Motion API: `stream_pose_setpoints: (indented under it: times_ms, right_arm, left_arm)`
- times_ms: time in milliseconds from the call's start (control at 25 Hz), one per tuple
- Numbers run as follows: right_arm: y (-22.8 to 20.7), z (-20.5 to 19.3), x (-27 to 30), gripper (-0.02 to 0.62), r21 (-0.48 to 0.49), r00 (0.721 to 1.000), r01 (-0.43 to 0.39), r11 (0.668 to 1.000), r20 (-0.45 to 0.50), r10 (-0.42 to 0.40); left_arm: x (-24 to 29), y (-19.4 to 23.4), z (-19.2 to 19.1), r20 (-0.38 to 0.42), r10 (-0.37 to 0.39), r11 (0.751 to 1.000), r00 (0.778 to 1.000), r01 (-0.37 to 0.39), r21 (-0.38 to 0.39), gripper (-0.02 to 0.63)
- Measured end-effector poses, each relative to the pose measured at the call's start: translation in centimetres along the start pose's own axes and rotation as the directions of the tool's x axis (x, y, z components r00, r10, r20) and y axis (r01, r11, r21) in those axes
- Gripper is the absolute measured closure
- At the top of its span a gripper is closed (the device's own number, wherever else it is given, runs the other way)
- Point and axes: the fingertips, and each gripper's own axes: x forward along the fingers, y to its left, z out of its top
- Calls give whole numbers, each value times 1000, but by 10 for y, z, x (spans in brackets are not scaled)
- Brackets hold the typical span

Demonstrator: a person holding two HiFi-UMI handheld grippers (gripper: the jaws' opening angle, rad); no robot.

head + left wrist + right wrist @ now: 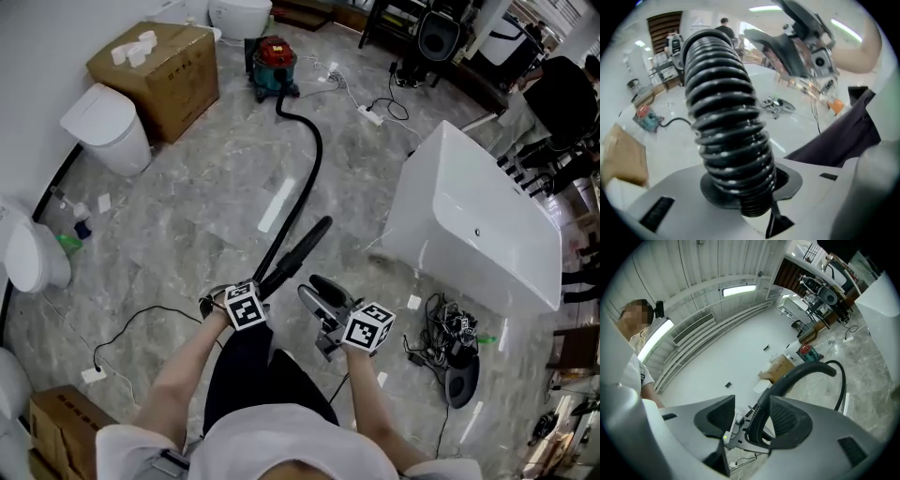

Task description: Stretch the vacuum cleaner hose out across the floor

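One hose (724,117), clamped in left gripper (743,201), running through open right gripper (746,420)

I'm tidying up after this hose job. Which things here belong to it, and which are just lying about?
Part of the job:
vacuum cleaner
hose
left claw, shut on the hose
right claw, open

Lying about:
cardboard box
bathtub
power strip
cable tangle
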Motion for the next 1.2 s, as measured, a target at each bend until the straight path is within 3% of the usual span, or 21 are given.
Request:
stream_pose_setpoints:
  times_ms: [80,120,200,280,320,400,440,520,560,600,680,720,880,960,1080,1200]
  right_arm:
    - [5,-6,-16,370,4,1000,-13,1000,-6,13]
    - [6,-7,-25,370,4,1000,-15,1000,-10,15]
    - [7,-11,-42,370,3,1000,-20,1000,-23,20]
    - [8,-14,-53,370,-1,999,-25,1000,-38,25]
    - [8,-15,-56,370,0,999,-28,1000,-42,28]
    - [8,-12,-60,370,8,999,-31,999,-32,31]
    - [7,-10,-60,370,14,999,-31,999,-22,31]
    - [7,-6,-60,370,25,1000,-28,999,-3,28]
    - [7,-4,-60,370,30,1000,-25,999,5,25]
    - [6,-2,-60,370,34,1000,-20,999,15,19]
    - [4,3,-59,370,36,1000,-9,999,30,8]
    - [5,4,-58,370,34,999,-9,999,32,8]
    - [14,3,-49,370,23,999,-27,999,27,26]
    - [15,5,-44,370,21,999,-16,1000,42,15]
    - [21,5,-35,370,2,998,3,1000,62,-3]
    - [33,3,-24,371,-55,998,12,998,57,-9]
  left_arm:
    - [-1,0,16,156,32,981,987,-1,-194,483]
    - [-4,4,25,242,60,954,968,15,-298,483]
    - [-15,16,34,365,149,859,919,63,-508,452]
    - [-33,31,28,371,261,751,891,54,-658,142]
    - [-42,37,19,342,318,712,884,16,-702,52]
    - [-55,50,-5,286,436,646,854,-75,-760,18]
    - [-66,57,-17,268,501,613,823,-118,-782,18]
    - [-97,68,-33,257,626,551,736,-185,-814,18]
    - [-114,72,-35,264,671,535,693,-206,-819,20]
    - [-129,72,-33,278,695,535,663,-218,-816,21]
    - [-150,70,-20,316,700,563,641,-224,-796,50]
    - [-160,69,-13,337,703,576,626,-224,-786,146]
    - [-194,58,13,465,713,623,526,-170,-764,575]
    - [-197,44,30,541,666,681,513,-123,-722,597]
    - [-194,14,52,617,585,765,527,-105,-635,597]
    - [-194,-7,70,664,531,813,527,-96,-574,597]
